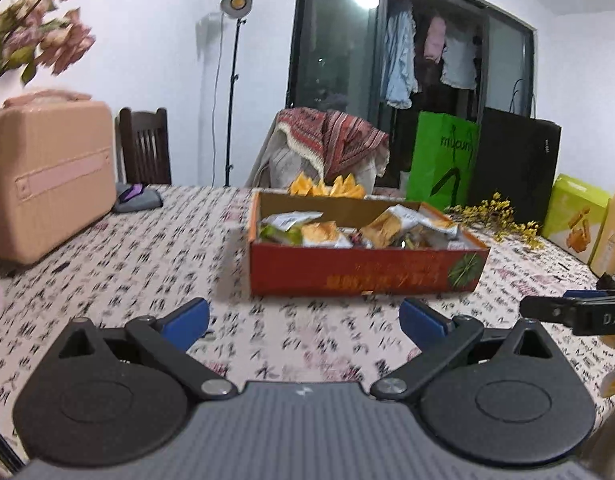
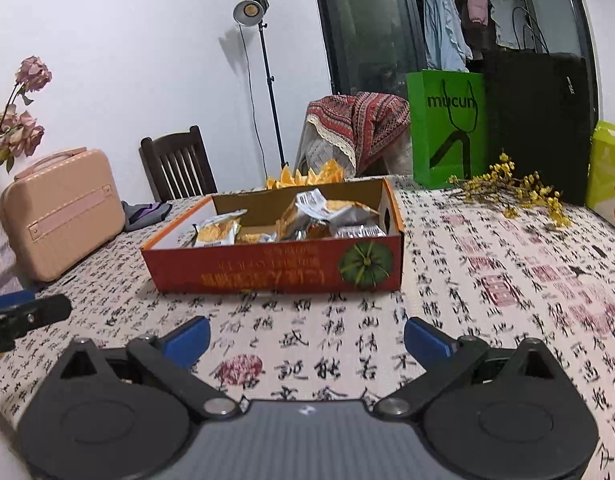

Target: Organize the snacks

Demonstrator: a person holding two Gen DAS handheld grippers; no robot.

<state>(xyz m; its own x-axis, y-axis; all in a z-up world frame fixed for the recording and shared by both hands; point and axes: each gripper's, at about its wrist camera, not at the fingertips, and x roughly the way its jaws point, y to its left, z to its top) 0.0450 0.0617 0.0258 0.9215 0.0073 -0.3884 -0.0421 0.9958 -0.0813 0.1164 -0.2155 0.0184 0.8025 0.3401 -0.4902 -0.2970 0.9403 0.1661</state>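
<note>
1. Both tongs, left (image 1: 303, 316) and right (image 2: 305, 334), gape wide and hold nothing, above the calligraphy-print cloth on the bench (image 2: 487, 280).
2. Ahead of them lies a shallow red cardboard box (image 2: 275, 274) holding crinkled foil snack packets (image 2: 323, 216).
3. Beyond, right: a glossy green paper bag (image 2: 447, 128) and dried yellow flowers (image 2: 519, 192).

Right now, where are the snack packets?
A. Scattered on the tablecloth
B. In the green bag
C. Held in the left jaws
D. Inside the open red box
D: the snack packets lie inside the open red box on the table, and both grippers are open and empty.
</note>
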